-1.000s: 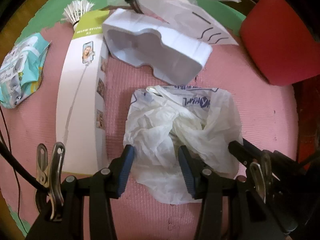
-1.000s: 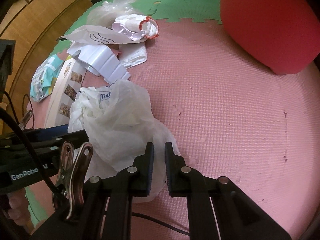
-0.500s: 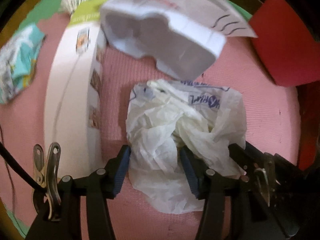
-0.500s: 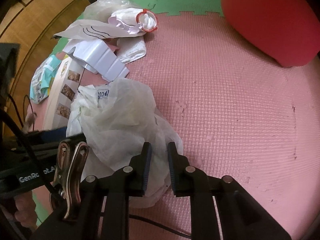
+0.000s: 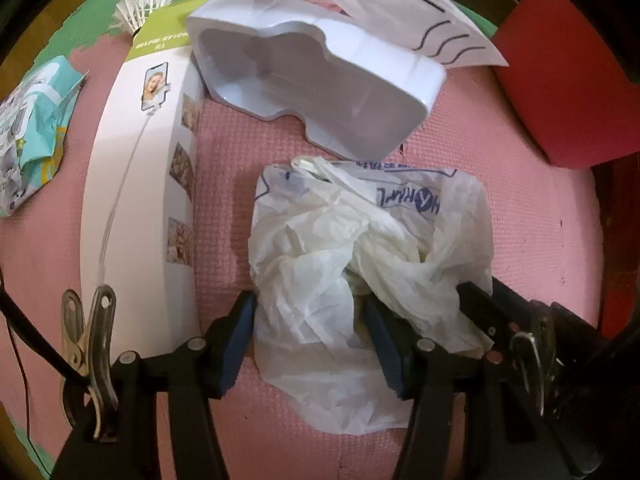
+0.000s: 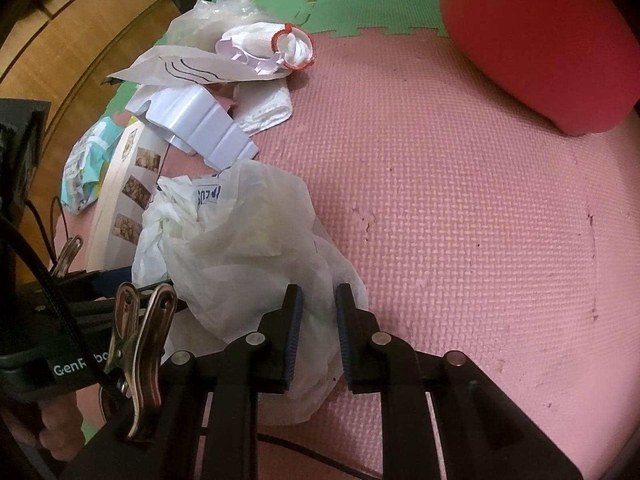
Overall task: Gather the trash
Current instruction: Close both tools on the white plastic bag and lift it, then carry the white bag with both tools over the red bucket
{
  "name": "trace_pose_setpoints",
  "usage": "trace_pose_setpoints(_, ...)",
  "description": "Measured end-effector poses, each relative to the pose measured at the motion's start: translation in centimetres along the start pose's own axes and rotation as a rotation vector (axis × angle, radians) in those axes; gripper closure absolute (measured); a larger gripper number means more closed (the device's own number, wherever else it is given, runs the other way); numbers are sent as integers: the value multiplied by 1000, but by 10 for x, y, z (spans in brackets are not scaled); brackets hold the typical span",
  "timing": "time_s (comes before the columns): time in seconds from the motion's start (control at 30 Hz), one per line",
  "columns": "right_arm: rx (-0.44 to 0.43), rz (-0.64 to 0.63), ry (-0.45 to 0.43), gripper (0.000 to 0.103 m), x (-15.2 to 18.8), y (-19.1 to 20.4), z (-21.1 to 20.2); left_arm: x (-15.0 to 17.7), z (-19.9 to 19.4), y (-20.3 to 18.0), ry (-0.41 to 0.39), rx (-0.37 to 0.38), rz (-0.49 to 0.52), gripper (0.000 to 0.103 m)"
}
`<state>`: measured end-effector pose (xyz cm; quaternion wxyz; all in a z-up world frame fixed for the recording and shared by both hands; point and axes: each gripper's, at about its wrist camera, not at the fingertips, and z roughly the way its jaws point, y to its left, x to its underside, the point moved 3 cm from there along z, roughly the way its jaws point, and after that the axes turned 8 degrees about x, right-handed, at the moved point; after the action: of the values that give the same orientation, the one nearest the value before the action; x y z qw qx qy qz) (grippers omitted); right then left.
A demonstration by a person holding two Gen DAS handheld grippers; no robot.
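A crumpled white plastic bag (image 5: 360, 248) lies on the pink foam mat; it also shows in the right wrist view (image 6: 248, 240). My left gripper (image 5: 308, 328) is open, its jaws standing on either side of the bag's near edge. My right gripper (image 6: 318, 312) has its jaws a small gap apart, with a fold of the same bag's right edge between them. The right gripper's fingers (image 5: 480, 300) show in the left wrist view at the bag's right side.
A long white selfie-stick box (image 5: 136, 200), a white moulded plastic tray (image 5: 320, 80), a printed sheet (image 5: 400, 12), a teal wrapper (image 5: 32, 128) and a shuttlecock (image 5: 140, 4) lie beyond the bag. A red cushion (image 6: 540, 40) stands at the right. A red-rimmed cloth (image 6: 296, 46) lies farther back.
My left gripper has moved forward, so the tray and box loom nearer. My right gripper's jaws have parted slightly and slid further onto the bag's edge.
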<state>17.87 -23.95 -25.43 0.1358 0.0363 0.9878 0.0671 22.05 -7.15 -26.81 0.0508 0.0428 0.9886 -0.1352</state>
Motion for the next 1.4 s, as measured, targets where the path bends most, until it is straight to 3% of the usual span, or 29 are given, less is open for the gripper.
trace_pose_setpoints(0.77, 15, -14, -20, 85, 1, 2, 0, 5, -13, 7, -22, -4, 7, 44)
trace_pose_setpoints(0.9, 35, -39, -32, 85, 0, 7, 1, 7, -16, 3, -34, -17, 28, 57)
trace_pose_setpoints(1.0, 43, -45, -36, 91, -1, 10, 1, 8, -19, 3, -38, -1, 17, 58)
trace_pose_setpoints(1.13, 18, -44, -47, 98, -3, 13, -6, 7, -35, 0, -68, -5, 37, 59)
trace_pose_setpoints(1.4, -43, -71, -43, 100, -21, 27, -47, -10, -93, -6, -93, -12, 43, 59)
